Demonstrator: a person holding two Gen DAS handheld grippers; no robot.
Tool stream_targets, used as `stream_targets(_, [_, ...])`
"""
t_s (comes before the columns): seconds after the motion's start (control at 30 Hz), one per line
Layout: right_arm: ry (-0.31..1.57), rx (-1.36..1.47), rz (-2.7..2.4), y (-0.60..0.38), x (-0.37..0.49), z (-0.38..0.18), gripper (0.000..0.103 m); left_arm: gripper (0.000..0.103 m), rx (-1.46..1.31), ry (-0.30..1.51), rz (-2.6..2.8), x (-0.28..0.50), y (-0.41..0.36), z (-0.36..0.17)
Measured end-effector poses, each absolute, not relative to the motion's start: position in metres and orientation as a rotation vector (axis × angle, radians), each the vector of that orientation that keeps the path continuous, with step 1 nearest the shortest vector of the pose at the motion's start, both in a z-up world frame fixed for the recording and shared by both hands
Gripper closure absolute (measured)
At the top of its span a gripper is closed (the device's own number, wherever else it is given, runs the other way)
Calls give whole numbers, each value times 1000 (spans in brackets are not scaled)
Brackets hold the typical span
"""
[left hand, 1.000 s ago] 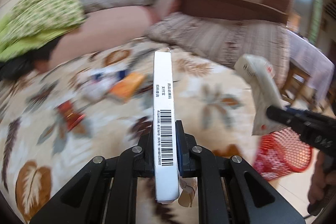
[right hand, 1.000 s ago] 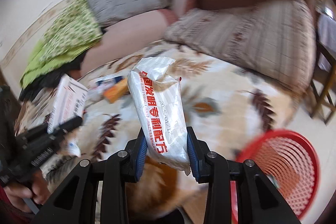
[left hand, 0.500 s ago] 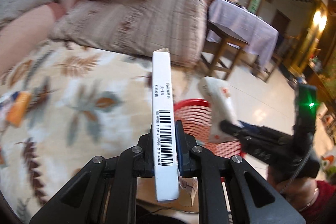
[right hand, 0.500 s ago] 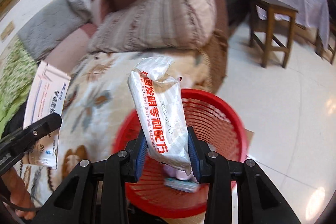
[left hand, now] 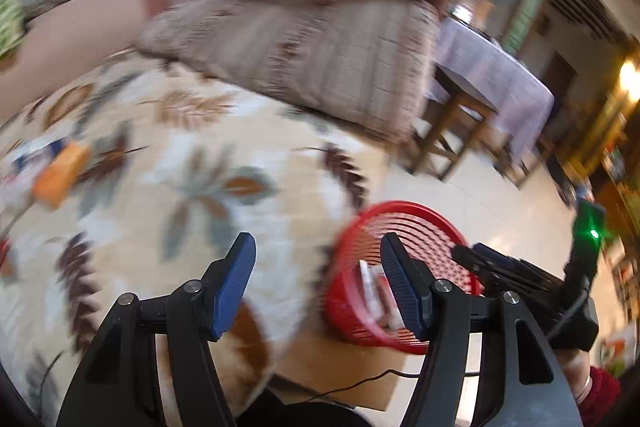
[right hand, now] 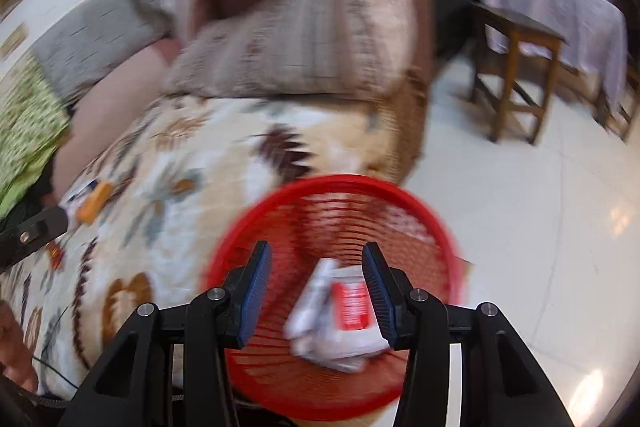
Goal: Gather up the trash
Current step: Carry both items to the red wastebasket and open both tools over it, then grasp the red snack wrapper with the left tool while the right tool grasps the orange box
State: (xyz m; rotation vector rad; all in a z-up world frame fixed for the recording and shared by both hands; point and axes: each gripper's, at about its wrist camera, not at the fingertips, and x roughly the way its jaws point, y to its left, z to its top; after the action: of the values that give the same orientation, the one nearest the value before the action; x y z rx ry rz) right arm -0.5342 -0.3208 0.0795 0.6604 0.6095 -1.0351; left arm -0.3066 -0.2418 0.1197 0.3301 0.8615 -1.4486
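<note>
1. Orange packet [left hand: 60,174], far left on the leaf-patterned bedspread [left hand: 192,187]: a flat orange piece lying among other blurred scraps; it reads as trash not yet gathered. Detail is lost to motion blur.

2. Left gripper [left hand: 316,279], above the bedspread's edge: blue-padded fingers spread wide, nothing between them. Judged to be empty because its load is already dropped; its right finger overlaps the basket in the left wrist view.

3. Red basket [right hand: 420,215], on the pale tiled floor [right hand: 540,227] just beside the bed: a round, open-mesh plastic bin, set low and close so trash can be let fall from above (a sensible spot for a collecting point). It appears to stand on a piece of brown cardboard.

4. White packet [right hand: 340,311], inside the basket near its bottom: crumpled white wrapping with a red printed panel, lying loose on the mesh, touching neither finger. Other pale items show beside it, too blurred to name.

5. Right gripper [right hand: 316,281], directly over the basket mouth: fingers wide apart and empty, held there, by my reading, to release straight into the bin.

6. Wooden table [right hand: 516,39], far right, with a pale cloth; no part in the task.
</note>
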Motion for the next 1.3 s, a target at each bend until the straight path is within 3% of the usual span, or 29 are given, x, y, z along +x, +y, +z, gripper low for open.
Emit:
stream_targets(0.67, [735,306,-541,-263,-295,97,52,39,-23,1020,-777,-55,-54,81])
stream_targets(1.17, [741,319,-490,-265,-268,95,52,41,-37,1150,-645,39,-139,25])
stream_targets(1.2, [743,329,-488,-267,-267,94,52,50,-15,1157,-637,41,-144,17])
stream_targets(1.3, [752,352,-473,-273,-260,90,52,55,30,1096,-635,39,-155,11])
